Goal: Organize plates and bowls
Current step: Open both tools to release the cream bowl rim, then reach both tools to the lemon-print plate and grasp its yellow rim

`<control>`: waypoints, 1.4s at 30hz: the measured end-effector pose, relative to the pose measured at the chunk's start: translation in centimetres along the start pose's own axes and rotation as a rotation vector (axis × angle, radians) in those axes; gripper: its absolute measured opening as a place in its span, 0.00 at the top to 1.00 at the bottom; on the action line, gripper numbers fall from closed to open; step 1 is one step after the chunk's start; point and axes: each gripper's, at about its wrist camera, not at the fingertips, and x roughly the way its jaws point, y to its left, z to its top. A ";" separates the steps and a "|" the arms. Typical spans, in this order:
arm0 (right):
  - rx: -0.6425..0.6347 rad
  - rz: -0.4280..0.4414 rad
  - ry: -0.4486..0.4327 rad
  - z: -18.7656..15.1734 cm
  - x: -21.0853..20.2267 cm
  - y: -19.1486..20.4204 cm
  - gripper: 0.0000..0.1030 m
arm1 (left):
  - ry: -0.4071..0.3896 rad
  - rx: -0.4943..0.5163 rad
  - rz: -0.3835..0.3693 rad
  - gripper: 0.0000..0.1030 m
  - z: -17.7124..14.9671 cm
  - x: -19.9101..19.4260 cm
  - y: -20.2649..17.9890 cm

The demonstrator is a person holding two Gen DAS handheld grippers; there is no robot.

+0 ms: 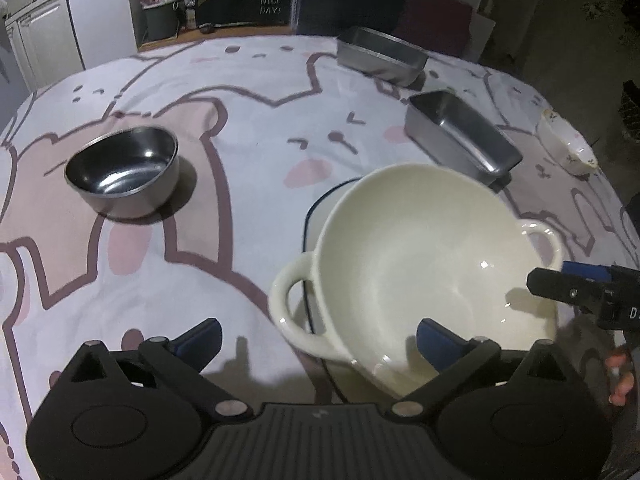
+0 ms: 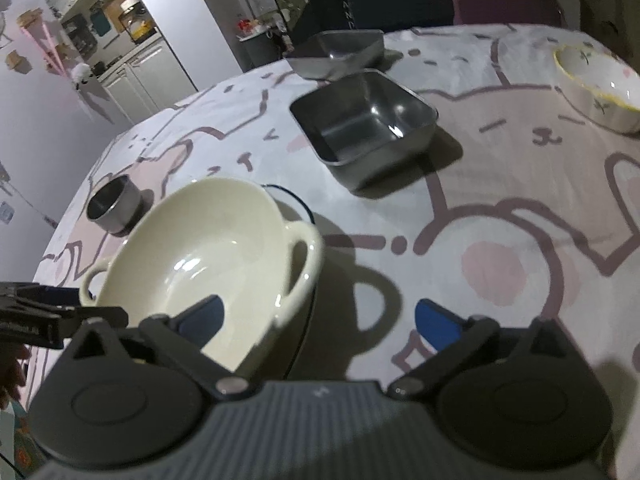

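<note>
A glossy cream two-handled bowl [image 1: 420, 264], empty, is seen resting tilted on a dark-rimmed plate [image 1: 320, 208] on the surface [image 1: 248, 92]. Both the left hand-held gripper [image 1: 320, 340] and the right hand-held gripper [image 2: 320, 320] are spread apart, nothing clamped.

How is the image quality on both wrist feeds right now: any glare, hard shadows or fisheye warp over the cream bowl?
Left wrist view: dim, grainy, table edge bowed by the fisheye; small glints inside the cream two-handled ceramic bowl and the round steel bowl. Right wrist view: bright light flaring top left, the cream bowl's handle casting a hard shadow on the pink cartoon tablecloth, the gripper body blurred in the foreground.
</note>
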 end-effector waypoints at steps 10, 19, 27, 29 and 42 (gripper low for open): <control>-0.101 0.018 -0.158 4.2 -6.2 -0.1 0.00 | -0.227 -0.010 0.003 0.00 5.2 -4.9 -3.7; -0.070 -0.114 -0.355 11.0 -13.0 -8.2 0.00 | -0.355 -0.005 -0.066 0.00 11.1 -4.7 -11.0; 0.084 -0.230 -0.442 14.0 -13.5 -18.4 0.00 | -0.406 -0.007 -0.191 0.00 14.8 -1.4 -19.7; 0.116 -0.259 -0.448 14.5 -12.9 -21.1 0.00 | -0.400 -0.009 -0.228 0.00 15.7 -0.2 -21.8; 0.132 -0.418 -0.315 16.7 -5.0 -31.3 0.10 | -0.263 -0.051 -0.278 0.40 19.6 13.4 -31.3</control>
